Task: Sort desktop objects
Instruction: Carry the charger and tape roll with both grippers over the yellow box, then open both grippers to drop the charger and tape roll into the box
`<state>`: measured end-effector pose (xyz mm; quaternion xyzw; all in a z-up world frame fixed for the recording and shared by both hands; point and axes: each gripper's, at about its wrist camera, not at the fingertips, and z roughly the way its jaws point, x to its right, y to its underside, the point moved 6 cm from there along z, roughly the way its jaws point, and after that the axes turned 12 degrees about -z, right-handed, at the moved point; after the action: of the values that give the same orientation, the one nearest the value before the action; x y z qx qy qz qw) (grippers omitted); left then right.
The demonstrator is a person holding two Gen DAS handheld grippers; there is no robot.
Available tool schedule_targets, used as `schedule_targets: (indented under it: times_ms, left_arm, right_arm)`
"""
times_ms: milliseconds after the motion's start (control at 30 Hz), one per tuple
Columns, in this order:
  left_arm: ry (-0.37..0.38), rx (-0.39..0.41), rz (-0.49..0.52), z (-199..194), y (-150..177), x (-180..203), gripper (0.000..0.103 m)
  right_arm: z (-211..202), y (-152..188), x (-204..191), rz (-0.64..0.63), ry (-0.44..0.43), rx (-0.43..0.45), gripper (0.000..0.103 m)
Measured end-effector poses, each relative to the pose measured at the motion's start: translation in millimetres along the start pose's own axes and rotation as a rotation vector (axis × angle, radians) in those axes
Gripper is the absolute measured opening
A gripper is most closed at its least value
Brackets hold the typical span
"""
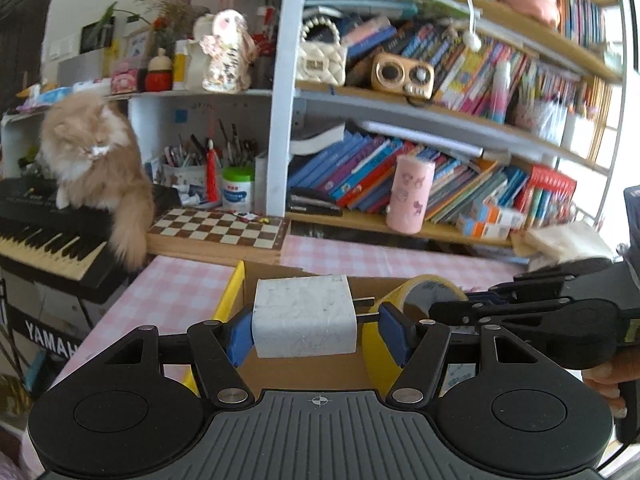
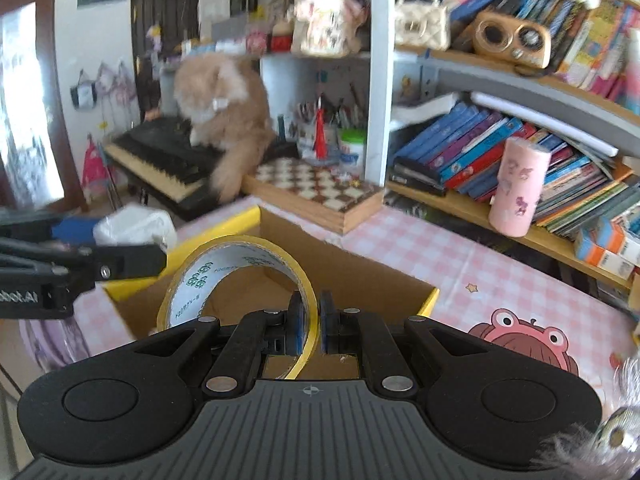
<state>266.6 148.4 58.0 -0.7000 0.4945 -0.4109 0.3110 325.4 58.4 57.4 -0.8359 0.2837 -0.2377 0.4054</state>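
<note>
My left gripper [image 1: 316, 326] is shut on a white plug charger [image 1: 304, 316], its prongs pointing right, held above an open cardboard box with yellow edges [image 1: 232, 288]. My right gripper [image 2: 311, 326] is shut on the rim of a yellow tape roll [image 2: 224, 272], held upright over the same box [image 2: 360, 276]. The tape roll [image 1: 424, 286] and the right gripper [image 1: 452, 310] show at the right of the left wrist view. The left gripper [image 2: 132, 258] with the charger [image 2: 136, 226] shows at the left of the right wrist view.
A fluffy cat [image 1: 96, 160] sits on a keyboard piano [image 1: 44, 232] at the left. A chessboard [image 1: 220, 228] lies behind the box. A pink cup [image 1: 410, 194] stands on the bookshelf ledge. The desk has a pink checked cloth [image 2: 480, 272].
</note>
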Motion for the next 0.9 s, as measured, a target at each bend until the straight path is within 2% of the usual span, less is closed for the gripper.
schedule_targets:
  times_ms: [233,367,600,767,900]
  left_arm:
    - [-0.061,-0.081,0.033,40.3,4.6,-10.3,0.064]
    - [-0.083,-0.117,0.077,57.8,8.2,-11.9,0.064]
    - [-0.123,-0.147,0.193,80.9,7.5,-6.7,0.064]
    - [-0.126,-0.229,0.179,90.7,23.9,-11.3,0.064]
    - [-0.107,-0.264,0.215,98.9,21.4,-8.1,0.064]
  right_arm:
    - [60.1,10.1,7.2,-0.119,-0.065,-0.108,0.007]
    - [84.3,16.2,10.7,-0.145,-0.101,-0.151,0.007]
    - [109.5,14.0,20.3,-0.245,-0.128,-0.179,0.007]
    - [119.5,18.3,33.8,-0.198,-0.169,-0.235,0.007]
    - [123.0,20.1,30.4,-0.245,-0.195,-0.255,0.007]
